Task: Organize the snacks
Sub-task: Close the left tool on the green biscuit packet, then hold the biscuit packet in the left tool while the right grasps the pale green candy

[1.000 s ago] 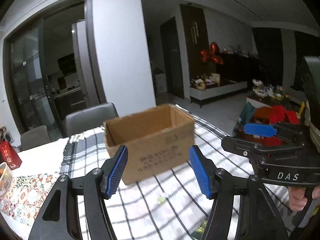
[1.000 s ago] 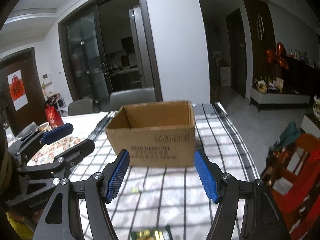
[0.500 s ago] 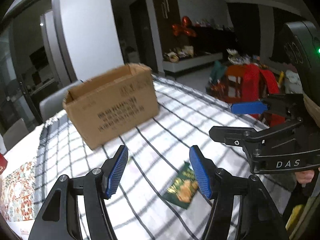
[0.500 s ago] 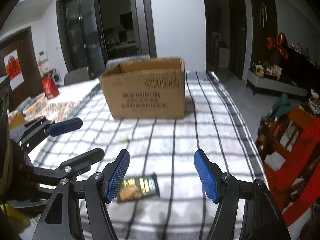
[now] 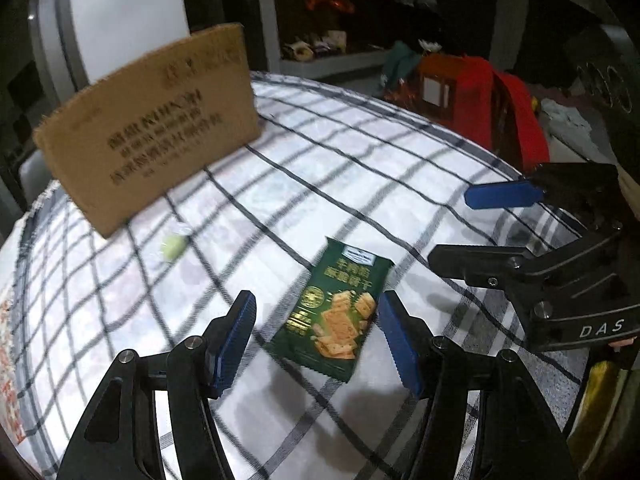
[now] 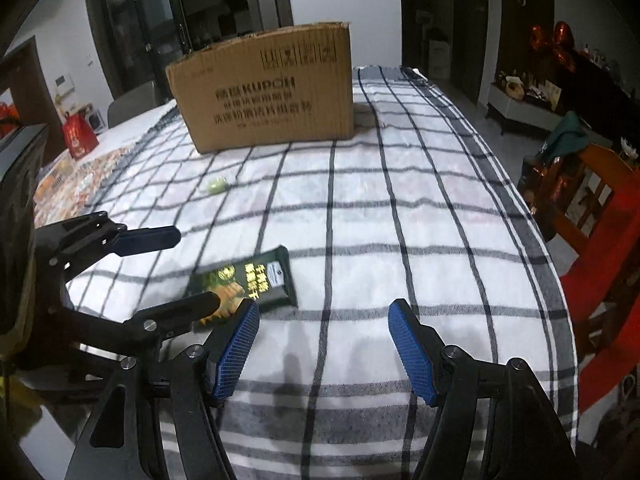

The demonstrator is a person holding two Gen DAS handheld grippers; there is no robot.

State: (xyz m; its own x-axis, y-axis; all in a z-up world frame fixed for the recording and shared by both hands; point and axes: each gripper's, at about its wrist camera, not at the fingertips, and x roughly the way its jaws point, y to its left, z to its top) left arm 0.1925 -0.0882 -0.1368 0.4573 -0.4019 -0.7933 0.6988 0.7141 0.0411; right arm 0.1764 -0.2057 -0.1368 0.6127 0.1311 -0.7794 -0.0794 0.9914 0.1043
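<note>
- On the checked tablecloth (image 6: 360, 216), near edge: a green cracker packet (image 5: 334, 312) lying flat, printed face up, with crackers pictured on it.
- Framed between the blue pads of the left gripper (image 5: 316, 340) in the left wrist view, jaws spread wide, neither pad touching the packet, nothing pinched.
- In the right wrist view, the same packet left of the right gripper (image 6: 322, 344), partly hidden behind one black finger of the left gripper.
- Right gripper jaws likewise spread, with only bare cloth between the pads, nothing held.
- Farther along the table: a small pale green wrapped sweet (image 6: 216, 185), alone on the cloth, well apart from the packet and near the box.
- At the far end: an open brown cardboard box (image 6: 268, 92) standing upright on the cloth, dark printing on its near side, inside not visible from either camera.
- Beyond the right edge of the table: a red chair (image 6: 600, 240) and a dark sideboard against the far wall.
- To the left of the box: a patterned cloth and a small red bag (image 6: 79, 138).
- Behind the box: a grey chair back (image 6: 130, 102) and dark glass doors.
</note>
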